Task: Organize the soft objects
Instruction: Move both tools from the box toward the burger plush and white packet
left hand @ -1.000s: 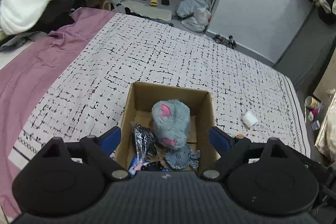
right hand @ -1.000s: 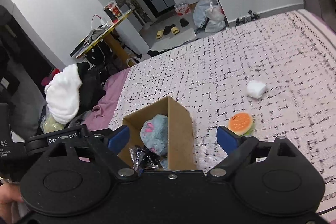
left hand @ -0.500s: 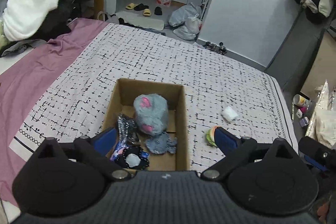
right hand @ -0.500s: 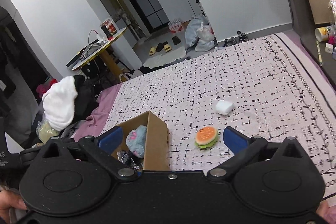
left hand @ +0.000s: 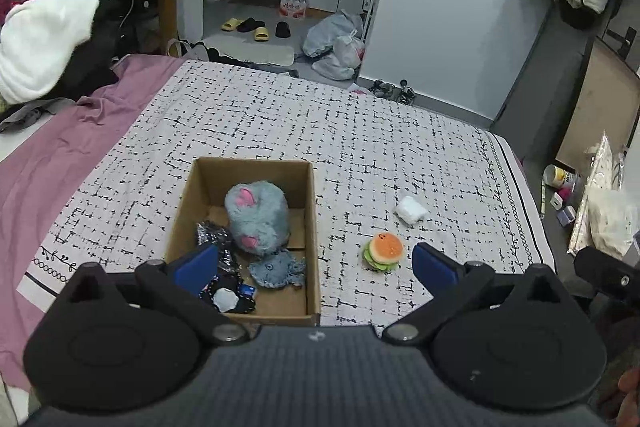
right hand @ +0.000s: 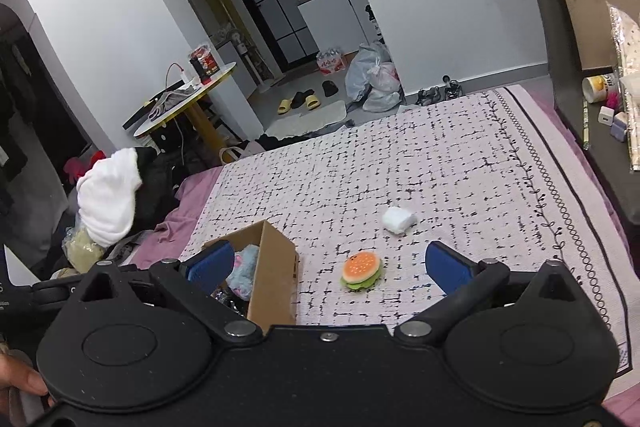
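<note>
A cardboard box (left hand: 312, 227) is set on the bed (left hand: 360, 131), whose cover is patterned in black and white. Inside the box a grey plush mouse (left hand: 256, 217), a small grey plush (left hand: 278, 269) and dark shiny items (left hand: 218, 247) are seen. A burger plush (left hand: 382, 251) lies on the bed just right of the box, with a white soft roll (left hand: 410, 209) a little farther off. The left tool (left hand: 314, 265) is held spread wide and empty above the box's near edge, the burger plush lying ahead between its fingers. The right tool (right hand: 328, 263) is likewise spread and empty, the burger plush (right hand: 361, 271) lying ahead between its blue pads (right hand: 444, 265), not touched.
</note>
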{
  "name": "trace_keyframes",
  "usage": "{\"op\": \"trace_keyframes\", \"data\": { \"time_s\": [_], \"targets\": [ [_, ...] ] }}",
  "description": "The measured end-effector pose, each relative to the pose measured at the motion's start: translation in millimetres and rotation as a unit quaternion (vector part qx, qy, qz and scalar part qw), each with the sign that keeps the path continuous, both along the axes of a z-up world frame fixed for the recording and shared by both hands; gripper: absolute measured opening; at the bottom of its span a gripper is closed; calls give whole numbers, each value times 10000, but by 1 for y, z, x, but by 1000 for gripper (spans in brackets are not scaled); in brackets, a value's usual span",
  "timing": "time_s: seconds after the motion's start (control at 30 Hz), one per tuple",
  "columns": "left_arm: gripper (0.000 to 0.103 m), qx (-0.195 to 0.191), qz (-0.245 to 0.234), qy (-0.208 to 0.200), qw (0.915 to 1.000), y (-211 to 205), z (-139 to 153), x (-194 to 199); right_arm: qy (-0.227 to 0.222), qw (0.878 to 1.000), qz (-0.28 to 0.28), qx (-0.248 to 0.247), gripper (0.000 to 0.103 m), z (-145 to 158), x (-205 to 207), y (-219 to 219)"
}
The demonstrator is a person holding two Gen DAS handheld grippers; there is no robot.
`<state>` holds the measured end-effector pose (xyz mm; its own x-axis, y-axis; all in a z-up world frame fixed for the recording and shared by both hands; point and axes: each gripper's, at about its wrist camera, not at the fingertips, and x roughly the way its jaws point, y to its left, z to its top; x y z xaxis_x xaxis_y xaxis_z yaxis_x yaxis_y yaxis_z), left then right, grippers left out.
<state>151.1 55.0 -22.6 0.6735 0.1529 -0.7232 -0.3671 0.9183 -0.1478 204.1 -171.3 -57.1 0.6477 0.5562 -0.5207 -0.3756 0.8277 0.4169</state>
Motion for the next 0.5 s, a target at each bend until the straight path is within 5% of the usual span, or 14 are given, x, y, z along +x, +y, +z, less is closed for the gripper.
{"op": "trace_keyframes", "data": {
  "time_s": [0.5],
  "targets": [
    [102,-45,-201,-233,9995,-29,-6,11,69,9998,-209,26,103,-18,12,-24]
  ]
}}
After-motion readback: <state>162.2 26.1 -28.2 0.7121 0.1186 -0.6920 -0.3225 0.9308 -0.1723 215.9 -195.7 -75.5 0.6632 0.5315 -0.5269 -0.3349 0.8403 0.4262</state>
